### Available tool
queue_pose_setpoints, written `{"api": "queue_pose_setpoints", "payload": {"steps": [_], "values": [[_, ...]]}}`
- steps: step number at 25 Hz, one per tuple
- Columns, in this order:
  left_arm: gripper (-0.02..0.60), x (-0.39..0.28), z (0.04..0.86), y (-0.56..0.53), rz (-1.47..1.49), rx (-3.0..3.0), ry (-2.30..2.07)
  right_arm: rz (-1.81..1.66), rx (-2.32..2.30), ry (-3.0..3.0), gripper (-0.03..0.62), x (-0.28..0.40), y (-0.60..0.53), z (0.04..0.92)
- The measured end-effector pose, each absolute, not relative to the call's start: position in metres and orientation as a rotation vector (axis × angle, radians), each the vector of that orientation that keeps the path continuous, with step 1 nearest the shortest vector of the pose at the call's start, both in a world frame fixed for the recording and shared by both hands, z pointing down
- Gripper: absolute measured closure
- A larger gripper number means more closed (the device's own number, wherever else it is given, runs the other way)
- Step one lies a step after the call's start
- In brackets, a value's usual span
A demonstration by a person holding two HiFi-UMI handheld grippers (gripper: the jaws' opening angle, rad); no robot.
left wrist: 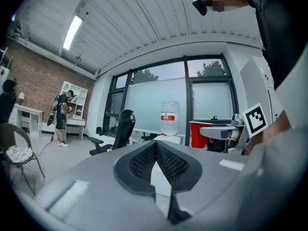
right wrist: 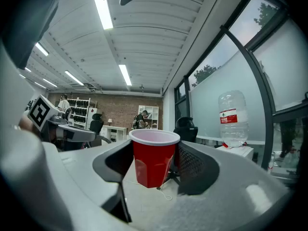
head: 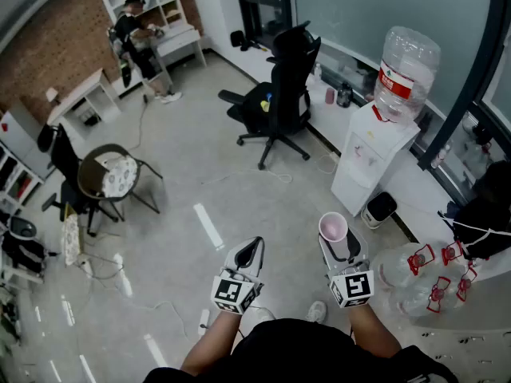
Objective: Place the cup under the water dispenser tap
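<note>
While the person stands on the grey floor (head: 200,190) in the middle of the office, the right gripper (right wrist: 155,170) grips a red cup (right wrist: 154,160) with a white inside. Its jaws are spread wide, one pad pressing on each side of the cup just under the rim. The cup is upright and empty, held in the air in front of the person.

The left gripper (head: 253,250) is held level beside it, a little apart. Its jaws are closed together, pad against pad, with nothing between them.

The water dispenser (head: 371,154), a white cabinet with a large clear bottle (head: 406,66) turned upside down on top, stands ahead and to the right, against the window wall. The cup is well apart from it and not under the tap. A black office chair (head: 279,94) stands on the floor to the left of the dispenser. Several empty water bottles (head: 415,282) with red handles lie on the floor at the person's right. Far back, by white shelves, another person (head: 136,42) stands.
</note>
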State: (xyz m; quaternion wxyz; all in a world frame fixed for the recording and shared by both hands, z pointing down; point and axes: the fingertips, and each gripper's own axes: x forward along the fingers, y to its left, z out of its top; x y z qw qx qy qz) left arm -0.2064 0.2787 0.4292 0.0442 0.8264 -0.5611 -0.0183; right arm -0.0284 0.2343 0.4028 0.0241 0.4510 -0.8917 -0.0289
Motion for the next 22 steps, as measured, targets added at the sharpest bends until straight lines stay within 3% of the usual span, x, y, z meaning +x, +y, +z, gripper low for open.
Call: {"api": "queue_pose_setpoints", "payload": {"steps": [22], "values": [[0.565, -0.276, 0.447, 0.302, -0.012, 2.56, -1.647, -0.246, 1.361, -2.719, 0.322, -0.108, 0.252, 0.407]]}}
